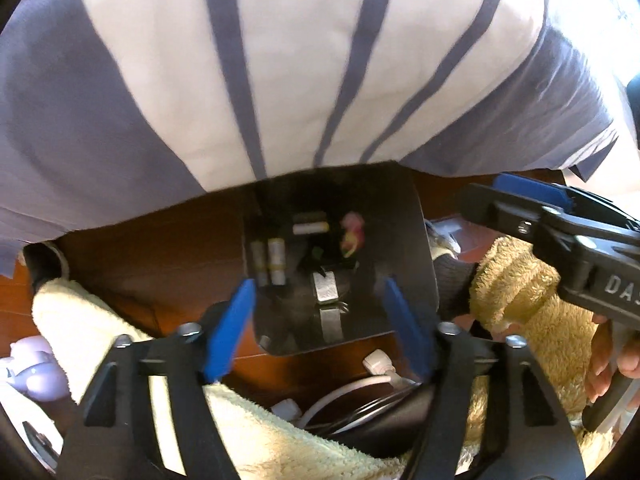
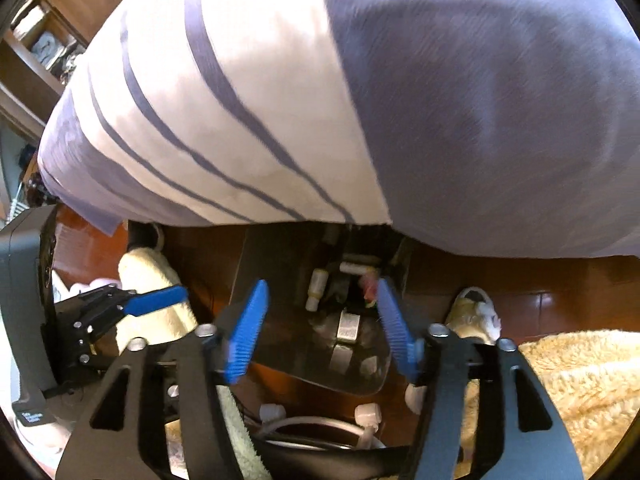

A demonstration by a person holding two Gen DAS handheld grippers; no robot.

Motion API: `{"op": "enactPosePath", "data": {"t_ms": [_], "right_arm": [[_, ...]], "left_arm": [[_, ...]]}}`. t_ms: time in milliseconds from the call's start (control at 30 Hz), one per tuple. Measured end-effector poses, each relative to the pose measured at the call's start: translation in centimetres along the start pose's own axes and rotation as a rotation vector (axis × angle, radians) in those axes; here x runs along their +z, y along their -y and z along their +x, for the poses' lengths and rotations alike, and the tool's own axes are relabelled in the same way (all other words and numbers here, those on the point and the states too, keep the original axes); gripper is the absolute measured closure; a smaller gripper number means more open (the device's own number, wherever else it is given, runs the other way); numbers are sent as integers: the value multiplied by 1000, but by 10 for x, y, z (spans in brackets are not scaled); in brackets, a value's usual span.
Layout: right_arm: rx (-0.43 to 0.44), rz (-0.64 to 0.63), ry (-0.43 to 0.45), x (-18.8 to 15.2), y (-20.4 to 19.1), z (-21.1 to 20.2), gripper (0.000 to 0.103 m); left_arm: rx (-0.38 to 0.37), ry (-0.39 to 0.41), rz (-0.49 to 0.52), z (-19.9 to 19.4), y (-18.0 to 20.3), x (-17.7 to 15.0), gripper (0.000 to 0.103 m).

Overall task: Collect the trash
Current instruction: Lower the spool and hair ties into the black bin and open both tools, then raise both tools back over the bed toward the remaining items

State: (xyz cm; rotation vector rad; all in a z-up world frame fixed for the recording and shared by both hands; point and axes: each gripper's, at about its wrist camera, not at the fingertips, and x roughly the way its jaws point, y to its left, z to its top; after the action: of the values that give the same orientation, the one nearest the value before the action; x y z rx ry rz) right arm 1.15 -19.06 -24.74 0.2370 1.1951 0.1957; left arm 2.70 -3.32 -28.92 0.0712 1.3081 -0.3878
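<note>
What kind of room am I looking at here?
Probably a bedroom at home. A striped duvet hangs over a dark wooden floor, a plush toy lies beside it, and a wooden shelf with a clock stands behind.

A: Overhead? Striped white-and-purple fabric (image 1: pixel 280 72) fills the far field.
B: Below: reddish wooden floor (image 1: pixel 160 264). Cream towel (image 1: pixel 92 320) left, tan plush fabric (image 1: pixel 516 280) right, white cable (image 1: pixel 352 388) near centre.

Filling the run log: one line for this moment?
left gripper open | right gripper open | both over black bin | batteries inside
</note>
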Motion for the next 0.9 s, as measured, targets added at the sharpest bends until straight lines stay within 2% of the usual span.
{"op": "enactPosePath", "data": {"t_ms": [100,133,200,567,700,900], "right_arm": [[-54,-4,38,0,1,-13,16],[-77,-6,53,0,1,-17,15],[-99,-9,80,0,1,-26,11],[-94,-9,234,12,0,-88,10],[-104,-28,315,34,-1,-118,10],[-129,-35,384,74,-2,-138,10]], "left_arm": [[28,36,4,-16,-3,3,13],[36,51,9,-23,-3,4,8],[47,69,15,-32,-3,6,8],[74,248,-22,-104,-12,19,8],[93,314,-17,-129,-15,32,8],[132,378,-34,-152,-29,67,8]]}}
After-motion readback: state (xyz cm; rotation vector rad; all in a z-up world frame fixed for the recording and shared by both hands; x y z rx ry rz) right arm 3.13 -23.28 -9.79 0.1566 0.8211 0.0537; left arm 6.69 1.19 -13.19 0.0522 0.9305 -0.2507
